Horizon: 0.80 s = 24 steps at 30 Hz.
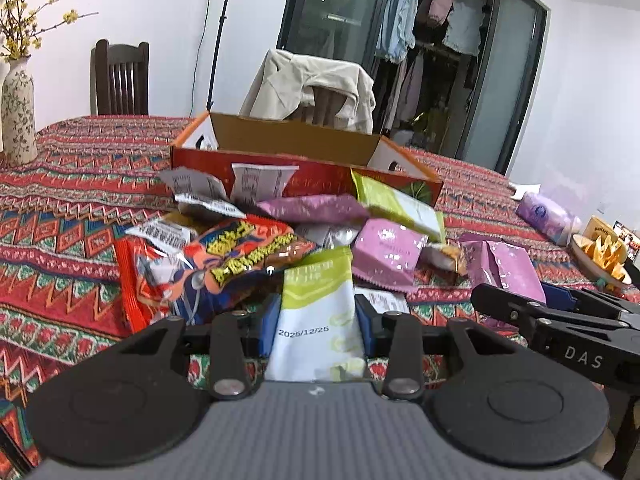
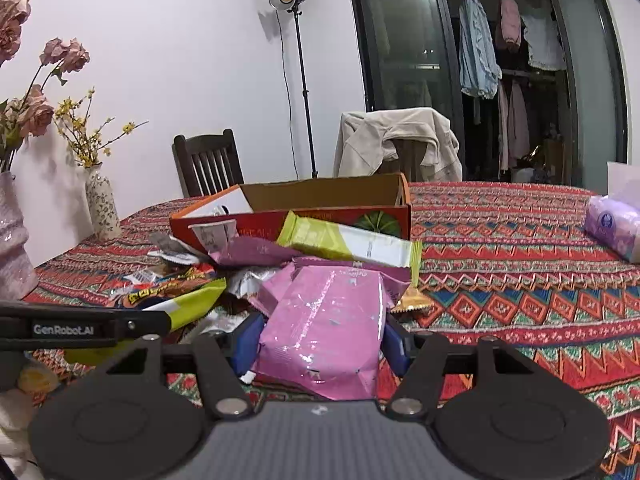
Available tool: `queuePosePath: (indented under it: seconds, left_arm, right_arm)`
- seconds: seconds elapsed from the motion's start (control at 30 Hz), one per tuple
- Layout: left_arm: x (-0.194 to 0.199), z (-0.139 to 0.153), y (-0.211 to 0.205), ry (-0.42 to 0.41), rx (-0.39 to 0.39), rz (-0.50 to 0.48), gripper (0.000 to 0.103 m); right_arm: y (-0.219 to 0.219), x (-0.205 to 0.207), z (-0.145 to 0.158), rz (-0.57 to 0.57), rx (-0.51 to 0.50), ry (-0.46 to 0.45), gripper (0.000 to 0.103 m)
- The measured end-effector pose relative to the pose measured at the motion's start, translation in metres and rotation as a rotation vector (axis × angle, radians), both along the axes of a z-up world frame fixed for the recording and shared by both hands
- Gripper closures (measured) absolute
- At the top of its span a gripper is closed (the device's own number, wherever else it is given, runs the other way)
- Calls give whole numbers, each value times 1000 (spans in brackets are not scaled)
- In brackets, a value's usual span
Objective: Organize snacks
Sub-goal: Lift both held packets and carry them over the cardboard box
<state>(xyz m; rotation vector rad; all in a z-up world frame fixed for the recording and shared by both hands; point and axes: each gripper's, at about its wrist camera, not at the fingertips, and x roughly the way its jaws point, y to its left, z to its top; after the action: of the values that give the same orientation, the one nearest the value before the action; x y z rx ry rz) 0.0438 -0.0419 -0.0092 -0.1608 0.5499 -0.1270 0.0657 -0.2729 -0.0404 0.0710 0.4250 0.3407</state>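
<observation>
A green-and-white packet [image 1: 318, 312] stands low in the centre of the left wrist view, pinched between the blue pads of the left gripper [image 1: 318, 322], whose jaws are clamped on it. In the right wrist view a pink packet [image 2: 324, 332] sits low centre, held the same way by the right gripper [image 2: 320, 340]. Above both, mid-frame, the heap of snacks [image 1: 280, 236] leans against the open cardboard box [image 1: 296, 140] on the patterned tablecloth [image 1: 80, 184]. I judge each packet should be lifted clear of the heap, carried over the near wall, and released well inside.
</observation>
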Motion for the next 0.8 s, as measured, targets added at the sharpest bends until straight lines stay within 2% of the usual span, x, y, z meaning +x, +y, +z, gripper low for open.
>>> queuePosePath:
  seconds: [0.03,0.13,0.27,0.4,0.5,0.57,0.6,0.67,0.8]
  left_arm:
    - [0,2,1,-6,-4,-2,64]
    - [1,10,5,-34,-15,-14,79]
    - [5,18,8,-64,-15,-26,79]
    - [11,10,11,-23,-27,-27,79]
    - [10,2,15,17,-49,-33,70]
    - [6,-1,14,33,-55,-37,55]
    - [5,-3,13,36,-52,-39,52]
    - [2,-6,10,45,-49,-50,40]
    - [5,-15,5,78,-37,-47,38]
  right_arm:
    - [1,0,2,-3,-1,-3,41]
    - [4,2,7,-11,-7,-14,42]
    - [9,6,12,-21,-14,-23,42]
    - [11,10,11,-29,-20,-19,41]
    - [8,10,5,-38,-18,1,41]
    - [7,9,1,-40,-19,15,41]
    - [6,8,-1,-40,-20,19,41]
    - [4,6,-4,-40,-19,24,41]
    - [3,1,-7,-34,-20,30,41]
